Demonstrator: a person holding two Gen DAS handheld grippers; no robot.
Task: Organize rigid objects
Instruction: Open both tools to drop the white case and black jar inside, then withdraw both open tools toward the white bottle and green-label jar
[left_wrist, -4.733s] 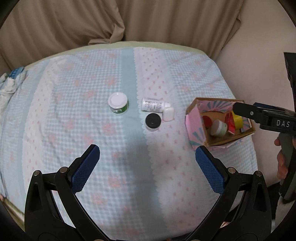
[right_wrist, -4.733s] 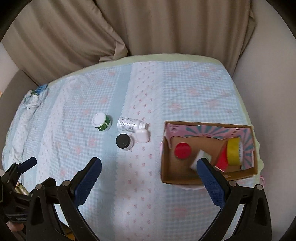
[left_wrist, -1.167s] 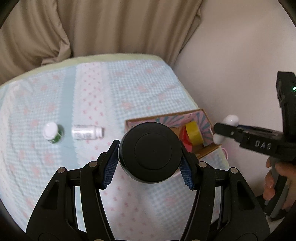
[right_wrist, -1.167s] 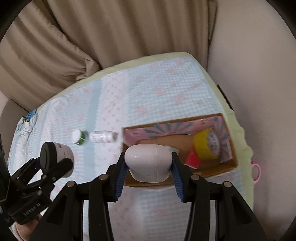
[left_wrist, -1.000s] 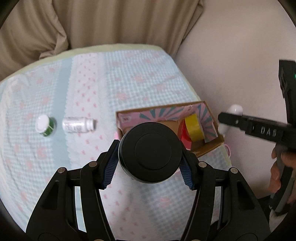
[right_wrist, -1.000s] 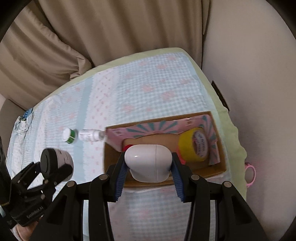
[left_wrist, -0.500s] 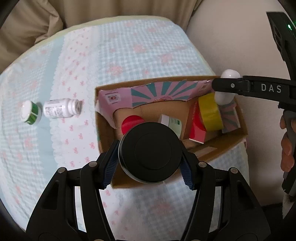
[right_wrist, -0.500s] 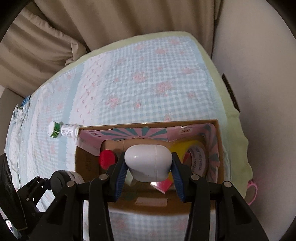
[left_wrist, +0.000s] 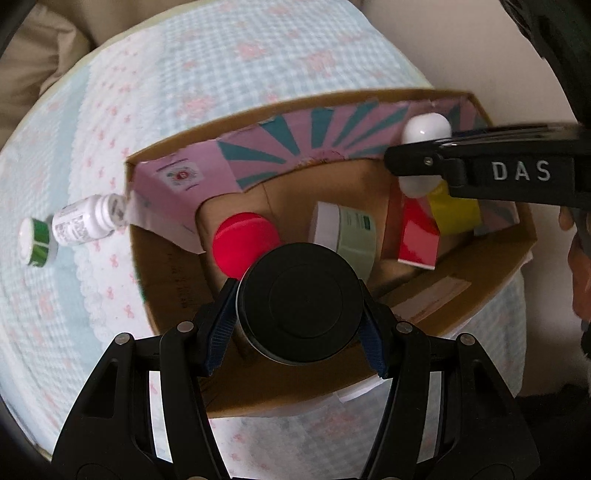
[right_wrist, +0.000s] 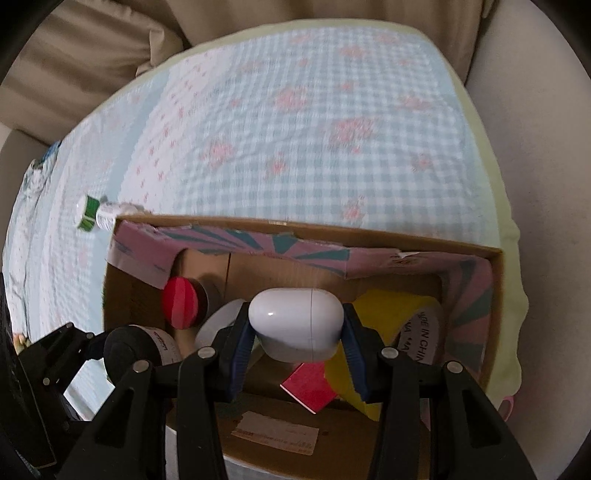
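My left gripper (left_wrist: 299, 314) is shut on a black-lidded jar (left_wrist: 300, 307) and holds it over the near left part of the open cardboard box (left_wrist: 177, 302). My right gripper (right_wrist: 295, 326) is shut on a white oval case (right_wrist: 295, 323) and holds it over the box's (right_wrist: 496, 295) middle; it also shows in the left wrist view (left_wrist: 424, 133). Inside the box lie a red-lidded jar (left_wrist: 243, 245), a white-lidded pale green jar (left_wrist: 343, 230), a red carton (left_wrist: 419, 236) and a yellow tape roll (right_wrist: 402, 325).
A white pill bottle (left_wrist: 83, 223) lies on its side just left of the box, with a green-and-white jar (left_wrist: 35, 242) beside it. The box sits on a blue checked cloth (right_wrist: 295, 129) near its right edge. Beige curtains hang behind.
Both grippers picked up their objects from the cloth, carried them right and lowered them over the box. In the last half second both came closer to the box's inside.
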